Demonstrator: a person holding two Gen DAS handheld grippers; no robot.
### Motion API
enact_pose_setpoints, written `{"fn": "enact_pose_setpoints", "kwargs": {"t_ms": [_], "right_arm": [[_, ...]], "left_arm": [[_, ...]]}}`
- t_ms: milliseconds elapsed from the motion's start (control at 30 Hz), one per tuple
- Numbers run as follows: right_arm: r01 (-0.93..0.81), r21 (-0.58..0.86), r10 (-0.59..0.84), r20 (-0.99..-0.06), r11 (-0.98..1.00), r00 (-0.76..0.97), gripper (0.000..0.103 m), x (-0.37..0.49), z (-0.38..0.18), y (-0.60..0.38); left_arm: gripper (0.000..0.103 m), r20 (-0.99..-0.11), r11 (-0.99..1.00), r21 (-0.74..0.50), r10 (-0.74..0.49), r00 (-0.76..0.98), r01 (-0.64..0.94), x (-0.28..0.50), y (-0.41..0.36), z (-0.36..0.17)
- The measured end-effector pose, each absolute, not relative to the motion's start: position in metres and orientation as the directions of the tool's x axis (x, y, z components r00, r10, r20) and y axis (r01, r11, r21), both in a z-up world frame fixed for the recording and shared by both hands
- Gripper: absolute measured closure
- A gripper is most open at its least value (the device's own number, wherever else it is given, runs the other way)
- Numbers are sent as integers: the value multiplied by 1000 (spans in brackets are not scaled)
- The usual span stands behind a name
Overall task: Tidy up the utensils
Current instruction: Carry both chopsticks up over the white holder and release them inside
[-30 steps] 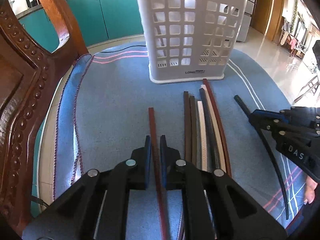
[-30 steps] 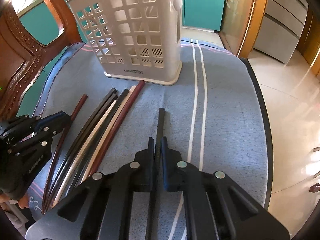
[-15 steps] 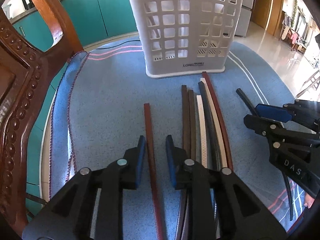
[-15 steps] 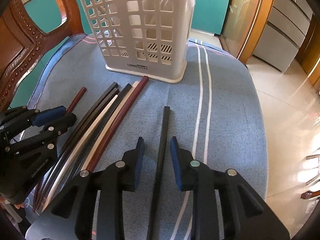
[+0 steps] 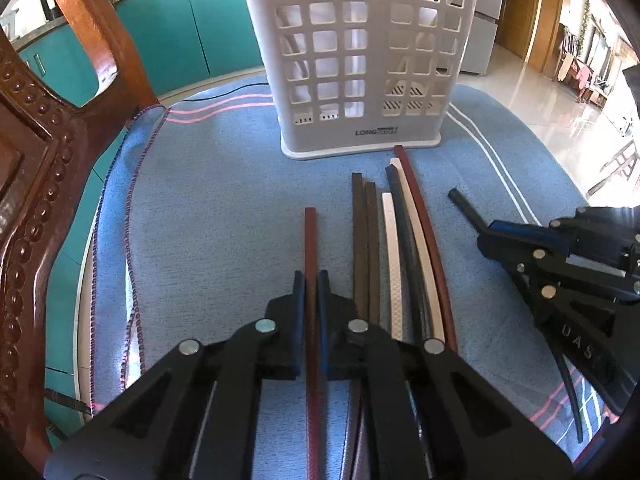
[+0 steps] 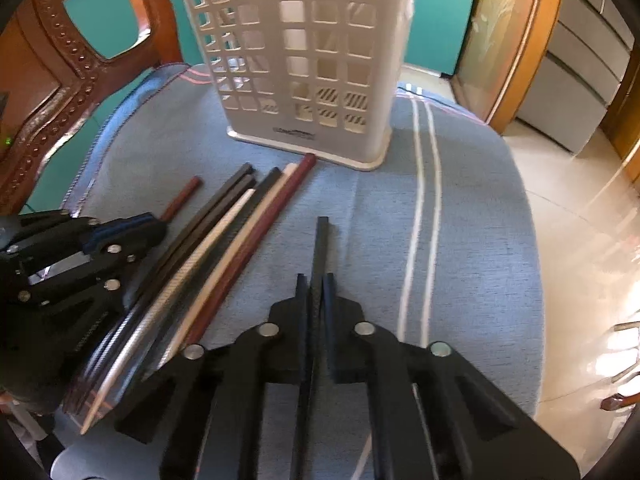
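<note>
we work on a blue woven cloth (image 5: pixel 208 240) spread over a table, with teal cabinets (image 5: pixel 200 32) and a carved wooden chair (image 5: pixel 36 184) behind. our left gripper (image 5: pixel 311 280) has just clenched on a reddish-brown chopstick (image 5: pixel 310 236); our right gripper (image 6: pixel 318 284) has just clenched on a black chopstick (image 6: pixel 321 240). both sticks lie flat, short of the white slotted utensil basket (image 5: pixel 360 60). each grip sits far from the stick's front end, so we judge a stick could pivot or slip on lifting, or catch on the basket rim. we count one basket and eight chopsticks: two held, and six in a loose bundle (image 5: pixel 394 248) between them, its red one almost touching the basket's base.
</note>
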State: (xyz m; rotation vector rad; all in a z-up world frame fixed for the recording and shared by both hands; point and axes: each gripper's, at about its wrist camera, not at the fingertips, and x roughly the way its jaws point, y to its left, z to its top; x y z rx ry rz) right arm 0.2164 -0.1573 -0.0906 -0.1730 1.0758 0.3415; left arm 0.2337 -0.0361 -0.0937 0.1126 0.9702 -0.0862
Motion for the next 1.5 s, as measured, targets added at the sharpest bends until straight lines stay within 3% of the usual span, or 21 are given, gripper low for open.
{"fn": "enact_pose_setpoints", "kwargs": {"t_ms": [100, 267, 533, 733, 967, 1033, 1200, 1367, 1400, 1433, 1500], "right_arm": [[-359, 74, 238, -866, 931, 439, 96, 215, -81, -161], [-387, 199, 394, -750, 900, 532, 96, 202, -18, -186], [-432, 323, 538, -552, 842, 637, 96, 180, 74, -225], [-425, 329, 531, -389, 843, 753, 96, 197, 146, -230], [-344, 301, 397, -136, 889, 908, 96, 213, 192, -235], [-307, 280, 355, -140, 910, 925, 96, 224, 184, -231], [-280, 181, 326, -322, 943, 889, 96, 258, 128, -206], [-294, 144, 327, -426, 945, 844, 94, 263, 92, -197], [-299, 140, 330, -426, 944, 842, 83, 262, 89, -197], [-301, 133, 328, -419, 944, 847, 66, 258, 88, -198], [-305, 140, 336, -372, 942, 865, 56, 248, 92, -205]], "left_arm": [[96, -794, 992, 26, -57, 605, 127, 231, -34, -78], [96, -699, 989, -91, -147, 700, 117, 209, -18, -25], [96, -411, 955, -213, -281, 867, 208, 158, 12, 92], [96, -231, 962, -191, -238, 944, 195, 162, 20, 156], [96, -193, 954, -229, -237, 952, 191, 186, 22, 173], [96, -198, 954, -239, -230, 953, 181, 187, 27, 172], [96, -156, 958, -240, -198, 968, 157, 200, 32, 179], [96, -109, 956, -265, -158, 981, 125, 215, 33, 177], [96, -111, 953, -280, -151, 982, 115, 223, 36, 175], [96, -113, 953, -283, -140, 984, 104, 228, 36, 172], [96, -90, 964, -257, -95, 991, 69, 233, 34, 167]]}}
